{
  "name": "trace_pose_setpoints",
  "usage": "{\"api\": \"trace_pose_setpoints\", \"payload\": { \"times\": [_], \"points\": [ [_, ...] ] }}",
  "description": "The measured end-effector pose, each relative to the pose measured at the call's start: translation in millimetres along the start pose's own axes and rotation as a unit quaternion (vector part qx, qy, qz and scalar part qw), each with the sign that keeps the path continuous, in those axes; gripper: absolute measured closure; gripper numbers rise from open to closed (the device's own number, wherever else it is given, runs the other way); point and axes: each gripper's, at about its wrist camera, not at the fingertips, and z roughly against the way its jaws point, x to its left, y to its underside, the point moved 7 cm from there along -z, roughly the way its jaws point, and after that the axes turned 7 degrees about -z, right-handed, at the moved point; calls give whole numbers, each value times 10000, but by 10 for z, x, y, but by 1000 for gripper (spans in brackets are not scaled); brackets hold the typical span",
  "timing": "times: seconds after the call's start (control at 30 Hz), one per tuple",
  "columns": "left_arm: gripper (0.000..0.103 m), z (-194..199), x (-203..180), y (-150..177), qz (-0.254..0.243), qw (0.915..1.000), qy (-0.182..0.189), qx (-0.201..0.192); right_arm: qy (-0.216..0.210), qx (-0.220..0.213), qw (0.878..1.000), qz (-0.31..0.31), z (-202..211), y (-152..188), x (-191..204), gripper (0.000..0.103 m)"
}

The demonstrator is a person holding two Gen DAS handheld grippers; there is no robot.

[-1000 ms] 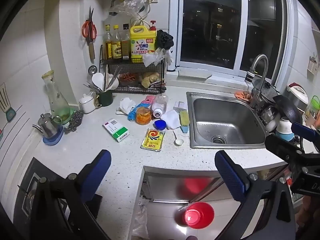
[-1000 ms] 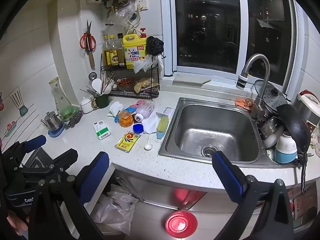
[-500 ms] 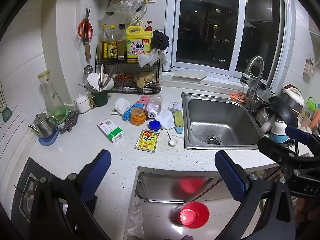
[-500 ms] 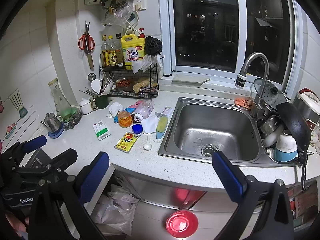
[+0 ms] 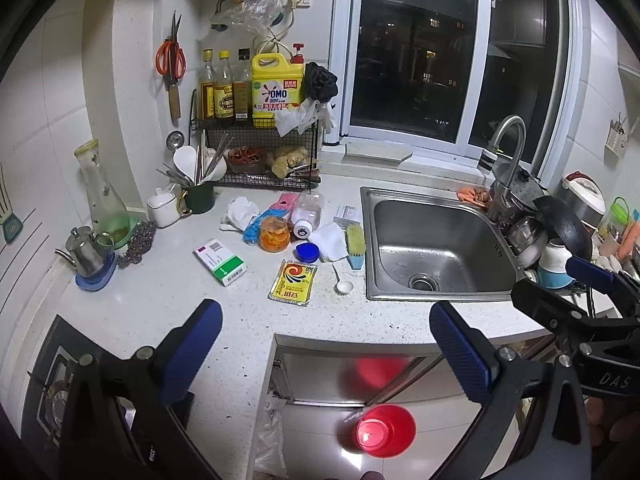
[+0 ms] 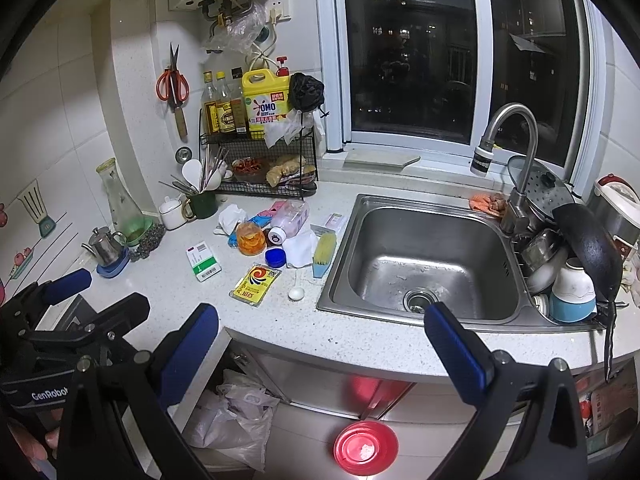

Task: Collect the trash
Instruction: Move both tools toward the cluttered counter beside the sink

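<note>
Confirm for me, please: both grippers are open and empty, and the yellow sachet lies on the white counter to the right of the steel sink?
Not quite. The yellow sachet lies to the left of the steel sink, as the left wrist view shows. The rest holds: it is on the white counter, and the left gripper and right gripper have open, empty jaws.

Both views have drifted slightly: in the left wrist view the yellow packet (image 5: 294, 282) and sink (image 5: 436, 246) sit a little left of where they were a second ago, while the red cup (image 6: 365, 447) (on the floor) barely shifted.
</note>
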Motion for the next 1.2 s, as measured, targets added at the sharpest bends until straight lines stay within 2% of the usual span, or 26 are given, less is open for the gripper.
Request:
{"api": "trace_pose_setpoints", "payload": {
  "times": [0.23, 0.63, 0.93, 1.2],
  "points": [
    [0, 15, -12, -23, 12, 9999, 125, -10, 22, 11, 10000, -17, 3, 15, 10, 0],
    [0, 16, -34, -41, -20, 9999, 114, -5, 14, -27, 10000, -43, 4, 2, -54, 0],
    [0, -8, -70, -78, 43, 10000, 67, -15, -66, -13, 10000, 37, -15, -30, -61, 0],
    [0, -57, -157, -142, 114, 9998, -137, 16, -267, 37, 9995, 151, -104, -92, -144, 0]
  ]
}}
